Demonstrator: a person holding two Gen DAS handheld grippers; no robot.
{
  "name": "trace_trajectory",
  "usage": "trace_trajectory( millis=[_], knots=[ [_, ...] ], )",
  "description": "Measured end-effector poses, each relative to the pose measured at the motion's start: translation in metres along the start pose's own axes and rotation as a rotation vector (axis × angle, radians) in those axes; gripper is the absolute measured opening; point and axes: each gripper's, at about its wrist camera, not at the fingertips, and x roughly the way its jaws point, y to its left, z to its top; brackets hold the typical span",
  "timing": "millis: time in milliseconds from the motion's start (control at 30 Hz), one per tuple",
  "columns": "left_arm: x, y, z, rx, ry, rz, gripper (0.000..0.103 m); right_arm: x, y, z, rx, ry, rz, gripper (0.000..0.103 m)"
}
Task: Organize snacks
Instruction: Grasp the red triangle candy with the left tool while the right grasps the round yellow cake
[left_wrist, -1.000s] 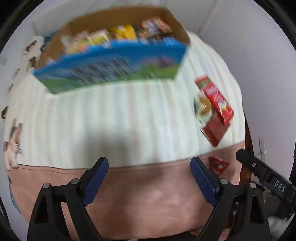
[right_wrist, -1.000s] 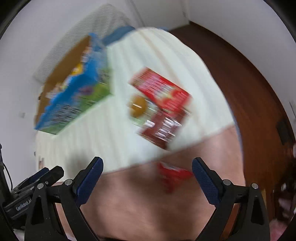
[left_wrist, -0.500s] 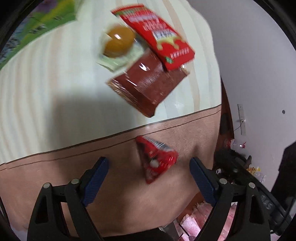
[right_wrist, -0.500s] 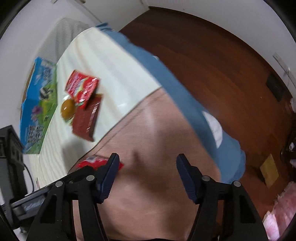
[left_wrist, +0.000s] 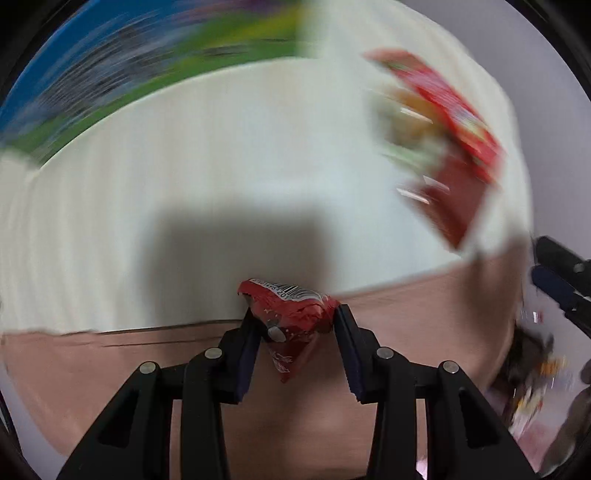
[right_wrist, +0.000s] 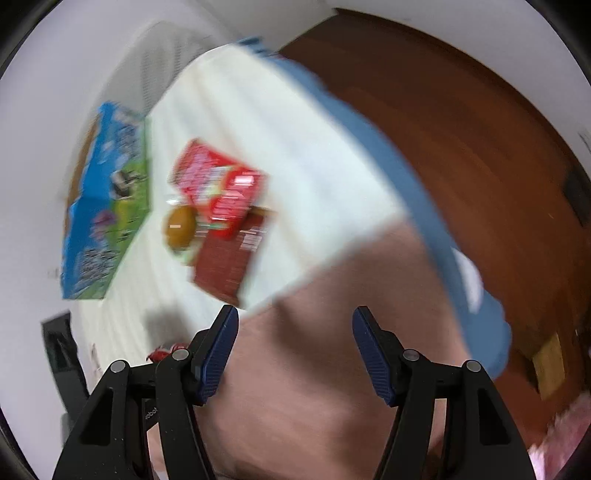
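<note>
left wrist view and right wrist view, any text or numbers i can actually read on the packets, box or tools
"20": digits beside the barcode on the small red packet held in the left tool; the rest of that line is too distorted to read.
White script lower on that packet: not legible.
Blue and green box: print blurred, unreadable.
Red snack bag and dark red packet: blurred, unreadable.
Right tool: small lettering on its arm, cut off, unreadable.

Two matching handheld black tongs.
The left tongs (left_wrist: 295, 328) and right tongs (right_wrist: 293, 343) each have angular black plastic arms, round silver rivets and ribbed dark-blue pads (right_wrist: 218, 354) lining both fingers.
</note>
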Motion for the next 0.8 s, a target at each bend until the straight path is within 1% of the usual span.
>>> trace_trajectory(
  millis=[100,167,233,333,400,433,533,600,667,800],
  knots=[
    [-0.001,0.054,0.004,-0.157,0.005,0.004,0.037,0.02,0.044,0.018,-0.079,0.005,0.027,0.068],
    [-0.001,0.079,0.004,-0.237,0.012,-0.015,0.038,0.037,0.073,0.033,-0.125,0.013,0.031,0.068],
    [-0.001,0.096,0.002,-0.299,0.017,-0.045,0.038,0.053,0.094,0.046,-0.155,0.029,0.014,0.068],
    [0.003,0.108,-0.002,-0.362,0.038,-0.122,0.041,0.08,0.113,0.059,-0.182,0.064,-0.047,0.068],
    [0.005,0.115,-0.006,-0.395,0.051,-0.166,0.046,0.1,0.119,0.063,-0.205,0.098,-0.109,0.068],
    [0.008,0.116,-0.008,-0.412,0.061,-0.19,0.047,0.106,0.121,0.063,-0.217,0.101,-0.132,0.068],
    [0.009,0.117,-0.012,-0.413,0.066,-0.212,0.049,0.109,0.132,0.054,-0.289,0.072,-0.2,0.06],
    [0.009,0.116,-0.012,-0.396,0.068,-0.214,0.052,0.106,0.136,0.046,-0.323,0.071,-0.185,0.045],
    [0.016,0.105,-0.002,-0.38,0.075,-0.201,0.052,0.102,0.139,0.034,-0.349,0.095,-0.15,0.045],
    [0.022,0.094,0.006,-0.326,0.077,-0.156,0.052,0.095,0.145,-0.001,-0.409,0.159,-0.099,0.044]
  ],
)
